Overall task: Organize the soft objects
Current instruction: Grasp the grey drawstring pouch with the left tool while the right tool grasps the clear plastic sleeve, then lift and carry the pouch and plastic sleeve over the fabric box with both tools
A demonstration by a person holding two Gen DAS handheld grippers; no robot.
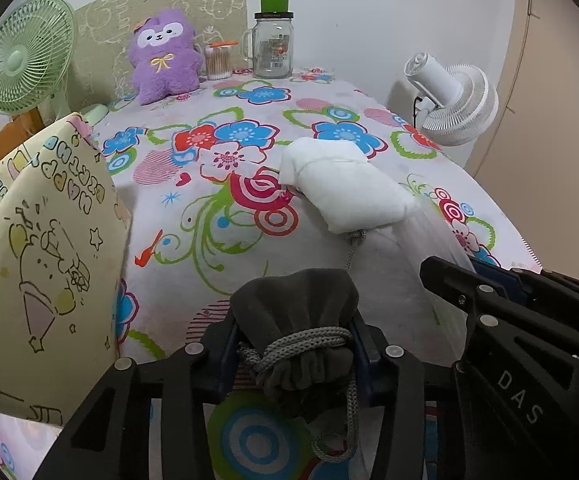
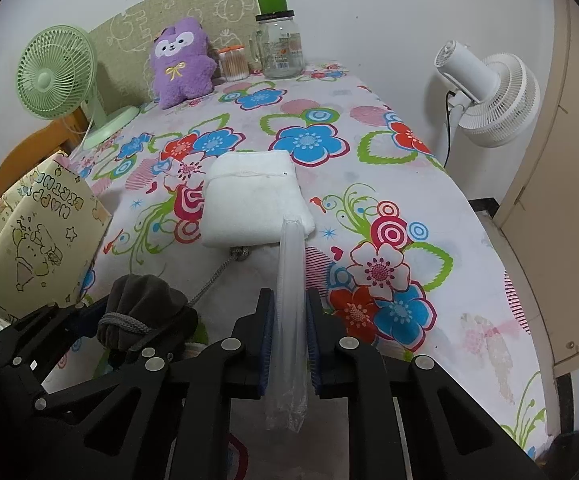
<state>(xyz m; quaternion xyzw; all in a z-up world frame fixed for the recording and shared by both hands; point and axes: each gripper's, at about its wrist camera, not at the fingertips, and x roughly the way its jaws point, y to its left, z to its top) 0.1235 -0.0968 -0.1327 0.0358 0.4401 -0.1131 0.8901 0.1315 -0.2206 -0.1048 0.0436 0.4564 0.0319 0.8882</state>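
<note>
My left gripper [image 1: 293, 344] is shut on the neck of a dark grey drawstring pouch [image 1: 297, 304], tied with a grey cord [image 1: 309, 340]; the pouch also shows in the right wrist view [image 2: 141, 300]. My right gripper [image 2: 289, 336] is shut on a clear plastic bag [image 2: 289, 280] that reaches forward to a folded white towel [image 2: 253, 200]. The towel lies in the middle of the flowered table cover [image 2: 389, 184] and shows in the left wrist view [image 1: 341, 180]. The cord's free end runs to a knot by the towel's near edge [image 2: 241, 254].
A yellow gift bag [image 1: 37, 264] stands at the left. A purple plush [image 1: 163, 56], a cotton-swab jar [image 1: 218, 62] and a glass mason jar [image 1: 272, 40] stand at the back by the wall. A green fan [image 1: 25, 56] is at back left, a white fan [image 1: 453, 104] at right.
</note>
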